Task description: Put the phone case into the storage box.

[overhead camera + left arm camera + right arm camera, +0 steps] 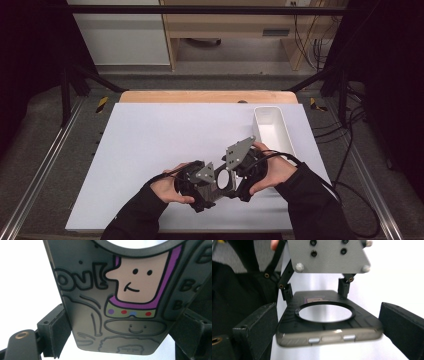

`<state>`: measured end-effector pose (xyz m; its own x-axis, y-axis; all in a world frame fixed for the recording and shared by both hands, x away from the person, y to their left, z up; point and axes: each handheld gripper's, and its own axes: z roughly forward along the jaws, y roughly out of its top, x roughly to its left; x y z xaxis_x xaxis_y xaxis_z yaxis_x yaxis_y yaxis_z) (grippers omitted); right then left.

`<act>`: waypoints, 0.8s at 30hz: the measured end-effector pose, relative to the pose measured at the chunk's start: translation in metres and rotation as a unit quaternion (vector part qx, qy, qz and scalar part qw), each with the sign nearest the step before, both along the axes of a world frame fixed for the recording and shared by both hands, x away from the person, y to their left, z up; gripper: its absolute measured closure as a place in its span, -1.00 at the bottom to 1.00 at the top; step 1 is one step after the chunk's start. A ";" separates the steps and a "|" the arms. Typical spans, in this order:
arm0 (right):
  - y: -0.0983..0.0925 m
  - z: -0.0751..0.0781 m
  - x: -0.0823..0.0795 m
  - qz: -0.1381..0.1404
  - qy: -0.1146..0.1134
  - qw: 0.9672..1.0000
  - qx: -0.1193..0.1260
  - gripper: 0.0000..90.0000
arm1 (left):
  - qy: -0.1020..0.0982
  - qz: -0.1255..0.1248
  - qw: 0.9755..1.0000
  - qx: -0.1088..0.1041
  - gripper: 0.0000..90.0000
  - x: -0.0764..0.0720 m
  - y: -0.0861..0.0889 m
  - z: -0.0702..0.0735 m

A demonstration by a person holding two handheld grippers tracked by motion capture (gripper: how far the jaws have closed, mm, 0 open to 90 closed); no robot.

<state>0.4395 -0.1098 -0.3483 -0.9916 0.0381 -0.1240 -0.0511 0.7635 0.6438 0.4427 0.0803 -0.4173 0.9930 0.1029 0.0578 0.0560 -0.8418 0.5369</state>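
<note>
**Phone case held between both grippers**

The dark translucent phone case with a round opening and cartoon print (223, 180) hangs above the near worktop (150, 145) — left gripper (200, 186) jaws clamp one end. Right gripper (243, 172) jaws stand open around the other end; next they should close squarely.

The phone case (120, 302) bears outlined letters "ov!" and several partial "B"s.

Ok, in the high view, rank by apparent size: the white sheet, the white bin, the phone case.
1. White sheet, by far the largest.
2. White bin.
3. Phone case, smallest, though each hand-held gripper hides part of it, so its full outline is unsure.
</note>
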 end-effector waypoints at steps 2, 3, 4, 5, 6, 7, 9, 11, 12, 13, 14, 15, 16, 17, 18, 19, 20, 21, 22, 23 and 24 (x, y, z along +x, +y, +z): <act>-0.006 0.004 -0.001 -0.004 0.001 1.000 0.027 -0.91 | 0.001 0.004 1.000 -0.005 -0.74 0.001 0.003 0.001; -0.009 0.006 0.000 -0.007 0.000 0.999 0.039 -0.91 | 0.000 0.005 1.000 -0.009 -0.74 0.000 0.003 0.000; -0.011 0.007 0.000 -0.009 0.000 0.999 0.046 -0.91 | 0.001 0.007 1.000 -0.010 -0.74 0.001 0.005 0.001; -0.014 0.009 0.000 -0.014 0.000 0.998 0.054 -0.92 | 0.000 0.008 1.000 -0.011 -0.74 0.001 0.006 0.000; -0.018 0.010 0.000 -0.019 -0.003 0.998 0.062 -0.92 | -0.001 0.011 1.000 -0.013 -0.74 0.001 0.007 0.000; -0.021 0.011 0.000 -0.022 -0.004 0.997 0.068 -0.92 | 0.002 0.013 1.000 -0.017 -0.74 0.001 0.008 0.000; -0.027 0.012 0.000 -0.027 -0.004 0.997 0.078 -0.93 | 0.001 0.015 1.000 -0.020 -0.74 0.002 0.010 0.000; -0.032 0.012 -0.001 -0.030 -0.003 0.995 0.091 -0.94 | 0.002 0.018 0.999 -0.027 -0.74 0.002 0.012 -0.001; -0.035 0.012 -0.001 -0.032 -0.003 0.995 0.097 -0.94 | 0.003 0.018 0.999 -0.030 -0.74 0.002 0.013 -0.001; -0.038 0.011 -0.001 -0.035 -0.003 0.994 0.103 -0.94 | 0.001 0.019 0.999 -0.034 -0.74 0.001 0.014 0.000; -0.040 0.010 -0.001 -0.038 -0.003 0.994 0.106 -0.94 | 0.001 0.021 0.999 -0.037 -0.74 0.001 0.015 0.000; -0.042 0.010 -0.001 -0.039 -0.004 0.993 0.110 -0.94 | 0.002 0.021 0.999 -0.042 -0.74 0.001 0.016 0.000; -0.044 0.009 -0.001 -0.042 -0.002 0.992 0.115 -0.94 | 0.000 0.023 0.999 -0.048 -0.74 0.001 0.017 0.000; -0.046 0.007 -0.001 -0.045 -0.002 0.992 0.122 -0.95 | 0.000 0.024 0.998 -0.051 -0.74 0.001 0.018 0.001; -0.047 0.006 -0.001 -0.047 -0.002 0.991 0.125 -0.95 | -0.001 0.025 0.998 -0.059 -0.74 0.001 0.019 0.001; -0.049 0.004 -0.001 -0.049 -0.002 0.990 0.130 -0.95 | -0.001 0.028 0.997 -0.066 -0.74 0.001 0.020 0.001; -0.050 0.003 0.000 -0.051 0.001 0.990 0.133 -0.95 | 0.001 0.030 0.997 -0.072 -0.74 0.001 0.021 0.001; -0.051 0.002 0.000 -0.050 0.001 0.990 0.135 -0.95 | 0.003 0.032 0.996 -0.079 -0.74 0.001 0.022 0.001; -0.051 0.000 0.000 -0.051 0.003 0.989 0.138 -0.95 | 0.005 0.034 0.996 -0.086 -0.74 0.002 0.024 0.002; -0.052 -0.002 -0.001 -0.053 0.006 0.989 0.139 -0.95 | 0.005 0.037 0.995 -0.095 -0.74 0.002 0.025 0.001; -0.053 -0.004 -0.001 -0.054 0.007 0.988 0.143 -0.95 | 0.003 0.038 0.994 -0.099 -0.74 0.002 0.027 0.001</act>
<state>0.4387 -0.1626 -0.3525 -0.9814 0.1746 -0.0799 0.0302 0.5512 0.8338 0.4447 0.1070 -0.4158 0.9820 0.1873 0.0224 0.1202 -0.7132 0.6906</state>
